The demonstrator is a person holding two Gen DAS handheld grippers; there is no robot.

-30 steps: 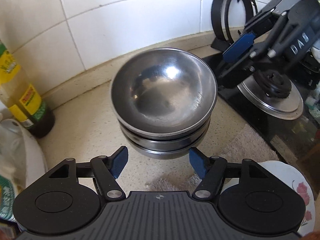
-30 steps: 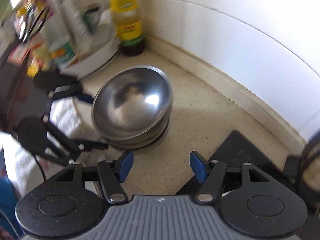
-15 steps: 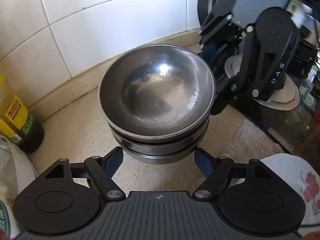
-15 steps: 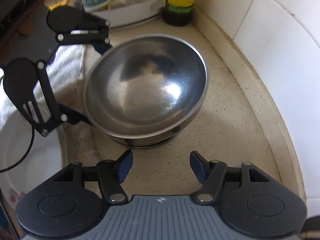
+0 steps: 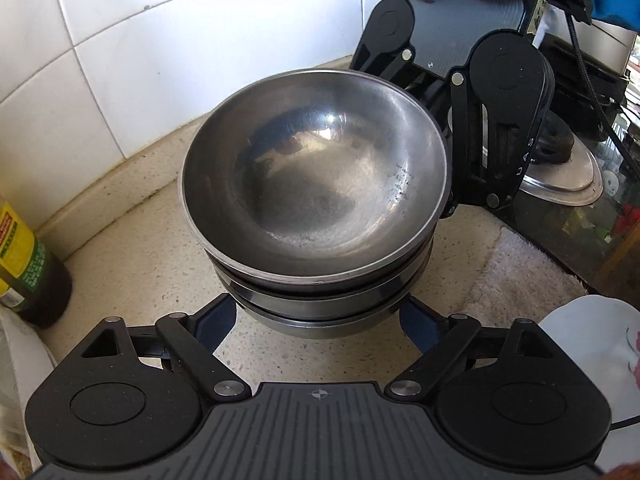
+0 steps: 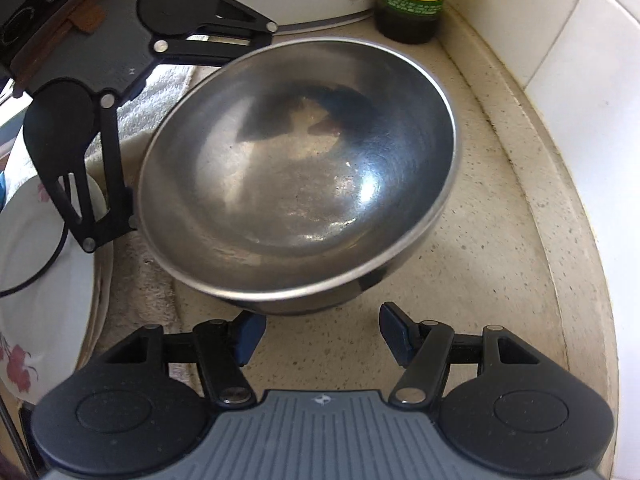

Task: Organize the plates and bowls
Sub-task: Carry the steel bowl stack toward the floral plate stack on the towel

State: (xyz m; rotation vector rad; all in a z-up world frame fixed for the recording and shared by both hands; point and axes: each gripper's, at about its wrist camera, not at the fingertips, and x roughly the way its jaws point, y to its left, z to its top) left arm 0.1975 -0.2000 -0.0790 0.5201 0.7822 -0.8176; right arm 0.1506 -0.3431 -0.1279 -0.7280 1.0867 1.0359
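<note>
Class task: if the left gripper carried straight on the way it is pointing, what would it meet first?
Most likely the stack of steel bowls: the left gripper, its jaws opening, straddles the lowest bowl. Depth is unclear; the counter lies just beneath.

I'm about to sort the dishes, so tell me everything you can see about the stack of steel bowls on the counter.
The stack of round, shiny stainless-steel bowls sits upright on the speckled beige countertop, near the white tiled wall. At least three bowls nest together, their rims showing as bands. The top bowl is empty, scuffed and lightly speckled inside. The left tool, jaws opening, straddles the stack's base; whether it touches is unclear. The right tool stands open just short of it.
</note>
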